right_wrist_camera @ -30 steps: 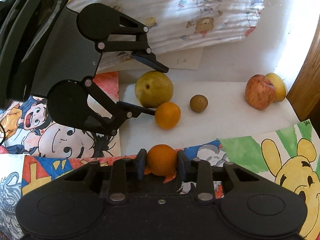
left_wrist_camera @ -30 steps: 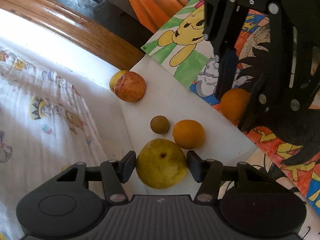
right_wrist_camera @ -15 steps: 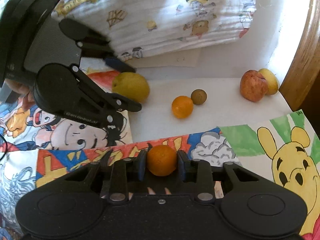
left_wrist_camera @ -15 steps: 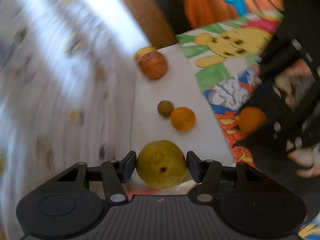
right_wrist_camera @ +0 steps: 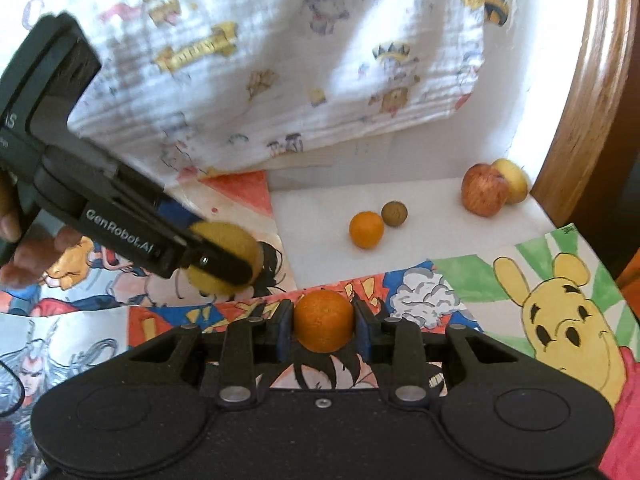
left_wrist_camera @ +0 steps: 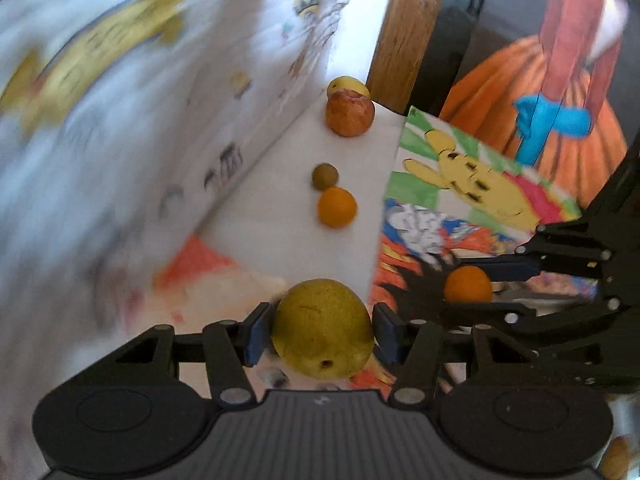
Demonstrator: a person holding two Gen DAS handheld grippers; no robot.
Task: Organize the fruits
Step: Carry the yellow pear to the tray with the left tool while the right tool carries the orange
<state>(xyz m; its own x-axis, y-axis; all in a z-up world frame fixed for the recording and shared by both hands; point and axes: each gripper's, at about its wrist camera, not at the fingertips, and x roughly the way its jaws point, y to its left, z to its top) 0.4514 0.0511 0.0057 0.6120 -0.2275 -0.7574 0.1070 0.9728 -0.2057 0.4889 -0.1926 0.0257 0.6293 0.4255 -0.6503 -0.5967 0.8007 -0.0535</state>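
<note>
My left gripper (left_wrist_camera: 322, 334) is clamped on the yellow-green pear (left_wrist_camera: 322, 328); both blue pads press its sides and it is lifted clear of the surface. In the right wrist view the same pear (right_wrist_camera: 224, 256) shows at the tip of that gripper, partly hidden by its near finger, above the cartoon drawings (right_wrist_camera: 100, 280). A hand (right_wrist_camera: 24, 240) is visible behind the gripper body.

My right gripper (right_wrist_camera: 323, 326) is closed on a small orange (right_wrist_camera: 323, 326), pads tight on both sides, held over the cartoon sheets near the edge of the white sheet (right_wrist_camera: 420, 248).

Still lying on the white sheet:
- a second orange (right_wrist_camera: 366, 229), touching or just beside a small brown-green round fruit (right_wrist_camera: 394, 213);
- a red apple (right_wrist_camera: 484, 194) with a yellow fruit (right_wrist_camera: 512, 186) pressed against its far side, near the wooden rail (right_wrist_camera: 580, 100).

Surroundings: printed white cloth (right_wrist_camera: 280, 60) hangs along the far edge of the sheet; a yellow bear drawing (right_wrist_camera: 560, 320) lies to the right. The two grippers are near each other, my right one's fingers just beside the pear in the left wrist view. Left view heavily blurred on the cloth side.
</note>
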